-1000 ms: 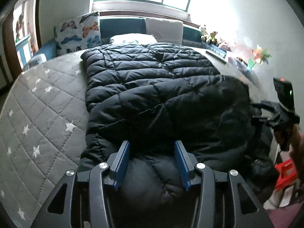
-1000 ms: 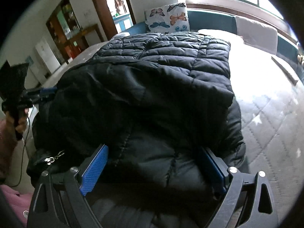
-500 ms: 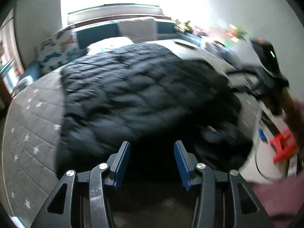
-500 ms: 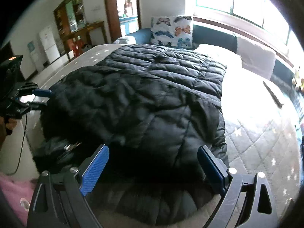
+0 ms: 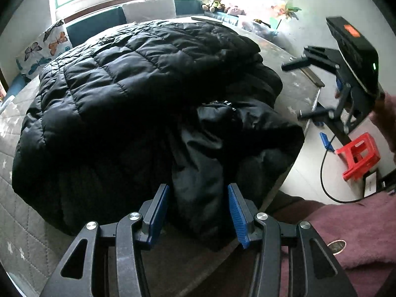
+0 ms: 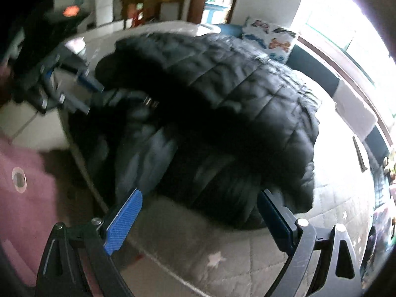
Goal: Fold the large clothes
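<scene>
Black puffer coat [image 5: 138, 94] lies spread on the grey star-quilted bed [image 5: 17, 225], roughly folded, its near end bunched at the bed edge closest to you.

Left wrist view: your left gripper [image 5: 198, 210] has its jaws partly apart; a dark fold of the coat sits between the blue pads [image 5: 158, 212]. Can't tell if the pads press on it. This view only: red plastic stool [image 5: 358, 156] on the floor beyond the coat's right side, plush toys [image 5: 212, 1] past the coat's far end, white cushion [image 5: 148, 10] by the window. Your right gripper [image 5: 329, 74] shows here off the coat's right side, blurred, jaw state not readable.

Right wrist view: right gripper [image 6: 198, 215] has jaws wide apart, nothing between them, pads just short of the coat's near hem over bare quilt. Blurry frame. This view only: doorway and wooden furniture beyond the coat's left side, left gripper [image 6: 74, 86] smeared by the coat's left edge.

Both views: butterfly pillow [image 6: 269, 37] at the coat's far end, pink sleeve [image 5: 358, 232] near you.
</scene>
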`<state>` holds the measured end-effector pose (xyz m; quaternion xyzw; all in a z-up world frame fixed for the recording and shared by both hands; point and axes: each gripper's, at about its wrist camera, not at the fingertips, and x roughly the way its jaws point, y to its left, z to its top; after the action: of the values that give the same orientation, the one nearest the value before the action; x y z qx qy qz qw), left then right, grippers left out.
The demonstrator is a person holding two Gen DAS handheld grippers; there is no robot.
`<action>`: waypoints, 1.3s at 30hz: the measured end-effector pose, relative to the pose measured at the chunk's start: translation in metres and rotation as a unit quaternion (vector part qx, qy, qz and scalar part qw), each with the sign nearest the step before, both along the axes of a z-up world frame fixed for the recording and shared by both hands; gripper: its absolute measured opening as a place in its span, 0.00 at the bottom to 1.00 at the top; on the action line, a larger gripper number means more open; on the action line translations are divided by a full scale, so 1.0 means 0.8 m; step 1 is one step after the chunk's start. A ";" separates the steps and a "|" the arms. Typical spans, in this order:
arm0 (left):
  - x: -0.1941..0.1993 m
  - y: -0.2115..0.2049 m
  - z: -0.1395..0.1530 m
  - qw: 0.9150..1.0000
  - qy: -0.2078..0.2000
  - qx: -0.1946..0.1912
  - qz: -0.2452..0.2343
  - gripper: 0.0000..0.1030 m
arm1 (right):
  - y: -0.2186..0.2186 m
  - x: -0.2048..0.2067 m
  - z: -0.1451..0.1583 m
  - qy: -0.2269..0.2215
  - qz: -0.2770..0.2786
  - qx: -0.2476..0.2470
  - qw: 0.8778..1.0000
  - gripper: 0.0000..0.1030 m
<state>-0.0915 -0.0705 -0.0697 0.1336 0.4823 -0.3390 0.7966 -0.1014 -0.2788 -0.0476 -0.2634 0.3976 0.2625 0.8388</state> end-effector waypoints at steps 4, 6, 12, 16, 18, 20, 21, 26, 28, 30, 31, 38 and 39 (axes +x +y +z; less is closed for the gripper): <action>-0.003 -0.011 -0.006 1.000 -0.019 0.023 -0.008 0.45 | 0.015 -0.013 -0.025 0.003 0.031 -0.032 0.999 0.99; -0.006 -0.015 -0.007 0.998 -0.039 0.045 -0.008 0.28 | 0.027 -0.021 -0.038 -0.007 0.053 -0.051 0.997 0.99; 0.006 -0.008 0.024 0.996 -0.074 0.044 0.002 0.10 | 0.057 -0.037 -0.049 -0.066 0.092 -0.068 0.991 0.99; 0.031 0.004 0.055 0.997 -0.074 0.008 0.017 0.10 | 0.071 -0.034 -0.038 -0.103 0.090 -0.042 0.990 0.99; 0.045 0.012 0.066 0.997 -0.065 -0.010 0.028 0.10 | 0.074 -0.028 -0.038 -0.103 0.080 -0.028 0.991 0.98; 0.056 0.014 0.072 0.998 -0.056 -0.025 0.030 0.10 | 0.081 -0.017 -0.041 -0.091 0.068 -0.023 0.993 0.77; 0.060 0.016 0.074 0.998 -0.053 -0.029 0.031 0.10 | 0.085 -0.011 -0.043 -0.084 0.060 -0.024 0.994 0.60; 0.050 0.035 0.079 0.998 -0.035 -0.046 0.015 0.15 | 0.076 0.013 -0.021 -0.029 0.017 0.039 0.999 0.28; 0.036 0.047 0.084 0.997 -0.049 -0.053 0.011 0.20 | 0.066 0.023 -0.004 -0.015 0.002 0.072 0.997 0.25; 0.021 0.064 0.091 0.996 -0.072 -0.048 0.017 0.49 | 0.060 0.034 0.015 -0.015 -0.008 0.097 0.995 0.25; 0.014 0.073 0.095 0.995 -0.088 -0.046 0.025 0.77 | 0.058 0.036 0.021 -0.015 -0.012 0.107 0.994 0.25; -0.026 0.097 0.081 0.986 -0.162 0.014 0.037 0.91 | 0.050 0.046 0.052 -0.024 -0.036 0.150 0.988 0.24; -0.030 0.092 0.074 0.983 -0.178 0.034 0.036 0.91 | 0.050 0.049 0.055 -0.026 -0.039 0.153 0.987 0.24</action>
<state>-0.1154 0.0032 -0.0107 0.2010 0.3486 -0.2641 0.8766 -0.0623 -0.2388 -0.0033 -0.1229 0.3407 0.2809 0.8888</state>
